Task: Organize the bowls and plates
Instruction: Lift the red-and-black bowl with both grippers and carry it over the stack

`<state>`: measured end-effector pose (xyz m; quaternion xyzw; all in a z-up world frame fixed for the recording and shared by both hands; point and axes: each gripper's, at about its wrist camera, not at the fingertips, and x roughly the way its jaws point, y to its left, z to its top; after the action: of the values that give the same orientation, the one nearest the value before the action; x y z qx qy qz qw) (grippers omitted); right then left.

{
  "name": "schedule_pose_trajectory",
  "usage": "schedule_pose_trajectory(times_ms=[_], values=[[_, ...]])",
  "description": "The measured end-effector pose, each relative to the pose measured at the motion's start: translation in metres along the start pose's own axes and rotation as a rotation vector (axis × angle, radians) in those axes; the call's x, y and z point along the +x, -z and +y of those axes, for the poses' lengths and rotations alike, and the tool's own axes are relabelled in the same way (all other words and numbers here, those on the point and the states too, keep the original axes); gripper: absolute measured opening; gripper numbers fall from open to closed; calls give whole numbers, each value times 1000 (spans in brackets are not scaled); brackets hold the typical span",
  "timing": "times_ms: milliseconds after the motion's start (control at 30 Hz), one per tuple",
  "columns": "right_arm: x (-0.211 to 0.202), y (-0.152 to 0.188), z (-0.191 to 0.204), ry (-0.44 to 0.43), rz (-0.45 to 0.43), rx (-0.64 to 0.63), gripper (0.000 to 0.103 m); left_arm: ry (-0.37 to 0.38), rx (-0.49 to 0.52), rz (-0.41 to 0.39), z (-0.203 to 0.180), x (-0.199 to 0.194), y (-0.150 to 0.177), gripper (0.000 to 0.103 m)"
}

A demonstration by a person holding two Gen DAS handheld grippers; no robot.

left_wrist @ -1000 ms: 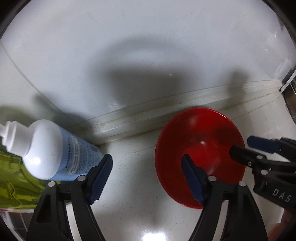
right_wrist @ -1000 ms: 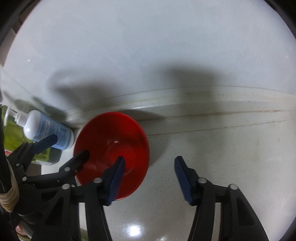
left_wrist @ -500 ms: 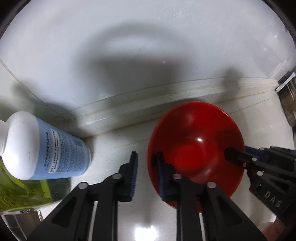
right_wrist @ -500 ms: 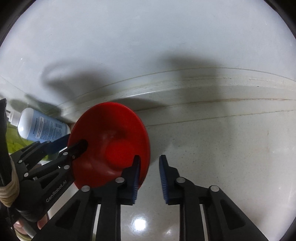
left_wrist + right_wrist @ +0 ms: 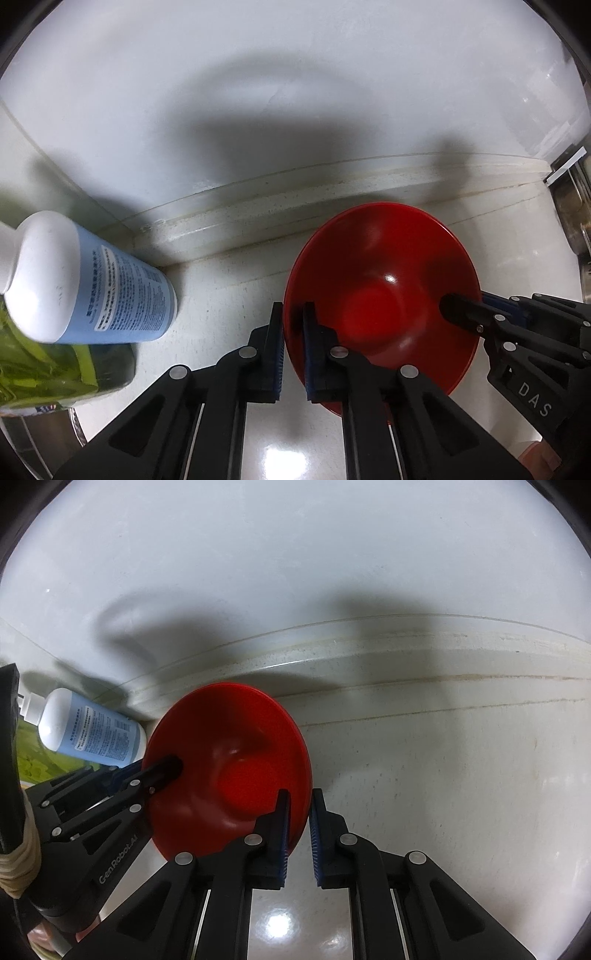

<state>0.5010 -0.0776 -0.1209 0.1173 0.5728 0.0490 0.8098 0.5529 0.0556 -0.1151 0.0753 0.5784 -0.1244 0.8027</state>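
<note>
The shiny round red plastic bowl (image 5: pixel 380 291) faces open side up, above the pale speckled stone counter (image 5: pixel 229 291), near the back wall. The left tongs (image 5: pixel 293 349) pinch its left rim; the right tongs (image 5: pixel 298 834) pinch its right rim. Their black frames read "GenRobot.AI" and "DAS". A white bottle with a blue label (image 5: pixel 88 280) stands nearby; its print is too small to read.

Left gripper (image 5: pixel 292 343): jaws wide apart a second ago, now closed onto the left rim of the bowl (image 5: pixel 384 291). Right gripper (image 5: pixel 299 830): likewise closed from wide apart onto the opposite rim. Bowl sits larger in both views and has tipped, lifted between the two grips.
</note>
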Motion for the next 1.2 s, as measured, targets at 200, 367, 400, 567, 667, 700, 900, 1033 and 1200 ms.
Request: schedule_pose_trajectory(times_ms=[200, 367, 400, 567, 667, 700, 900, 1033, 1200], values=[[-19, 4, -10, -16, -20, 18, 11, 19, -1, -34, -3, -20, 9, 10], [-51, 18, -10, 0, -59, 24, 11, 58, 19, -54, -10, -46, 23, 10], [-57, 21, -10, 9, -65, 26, 11, 63, 22, -64, -13, -56, 27, 10], [-91, 41, -6, 29, -114, 31, 11, 108, 29, -114, -21, -87, 46, 10], [-109, 58, -7, 37, -139, 33, 11, 121, 40, -137, -21, -100, 57, 10], [-113, 61, -5, 37, -145, 34, 11, 120, 48, -148, -25, -109, 62, 10], [-138, 93, -6, 45, -174, 42, 11, 126, 91, -193, -54, -131, 89, 10], [-152, 117, -7, 51, -194, 53, 11, 143, 107, -213, -71, -150, 107, 10], [-170, 145, -20, 58, -216, 82, 11, 174, 140, -228, -92, -165, 128, 10]])
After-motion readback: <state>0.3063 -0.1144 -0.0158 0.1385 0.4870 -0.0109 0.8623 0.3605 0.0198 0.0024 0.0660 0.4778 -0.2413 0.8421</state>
